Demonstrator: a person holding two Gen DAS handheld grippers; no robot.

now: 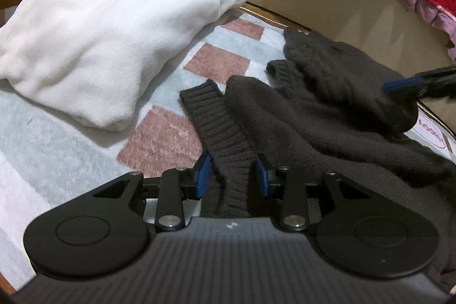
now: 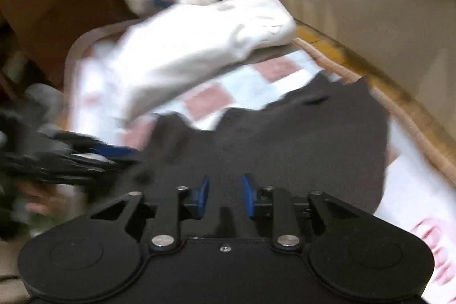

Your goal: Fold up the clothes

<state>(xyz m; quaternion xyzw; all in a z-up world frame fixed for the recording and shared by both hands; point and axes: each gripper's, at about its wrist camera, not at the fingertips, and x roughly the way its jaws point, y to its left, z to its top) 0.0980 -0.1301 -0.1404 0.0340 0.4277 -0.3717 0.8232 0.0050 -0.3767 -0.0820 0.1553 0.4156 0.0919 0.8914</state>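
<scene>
Checked blanket (image 1: pixel 85 138) open left — white garment (image 1: pixel 99 33) probably blocks beyond.

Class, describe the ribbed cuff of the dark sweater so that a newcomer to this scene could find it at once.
Start at the checked blanket of pale blue and dusty-red squares. On it lie a folded white fleece garment and a dark knitted sweater. The ribbed cuff is the sweater's narrow band running between the left gripper fingers; only it shows straight ribs.
</scene>
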